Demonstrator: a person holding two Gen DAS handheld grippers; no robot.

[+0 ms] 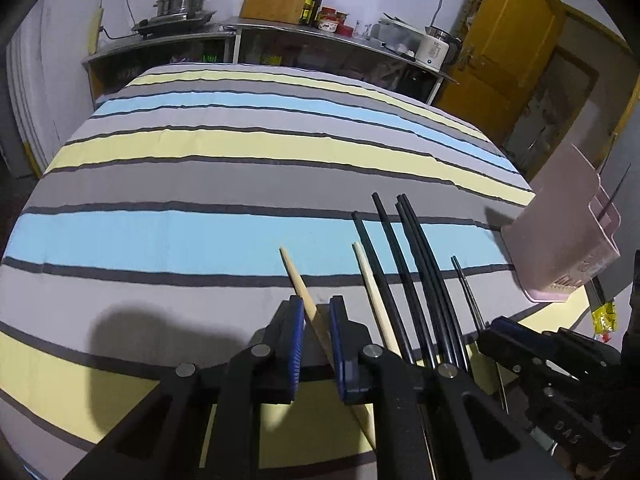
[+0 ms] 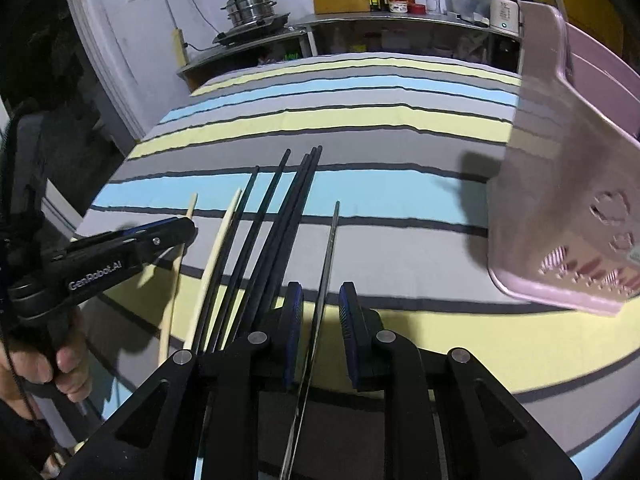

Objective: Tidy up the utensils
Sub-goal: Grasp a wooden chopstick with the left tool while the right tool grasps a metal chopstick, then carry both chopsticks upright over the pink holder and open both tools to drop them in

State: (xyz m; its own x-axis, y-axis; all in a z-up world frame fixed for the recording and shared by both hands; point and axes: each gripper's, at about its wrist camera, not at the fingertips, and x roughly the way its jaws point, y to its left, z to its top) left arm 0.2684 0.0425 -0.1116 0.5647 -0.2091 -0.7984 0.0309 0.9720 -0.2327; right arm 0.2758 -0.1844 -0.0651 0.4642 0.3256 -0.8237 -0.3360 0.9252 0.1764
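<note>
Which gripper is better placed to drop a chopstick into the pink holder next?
Right, probably. The right gripper straddles the thin metal chopstick, jaws still apart, with the pink holder just to its right. The left gripper brackets a wooden chopstick farther away, across the black chopsticks.

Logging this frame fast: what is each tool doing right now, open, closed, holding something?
Left tool: nearly closed around a wooden chopstick; firm grip cannot be told.
Right tool: open, astride a metal chopstick, pads clear of it.
</note>
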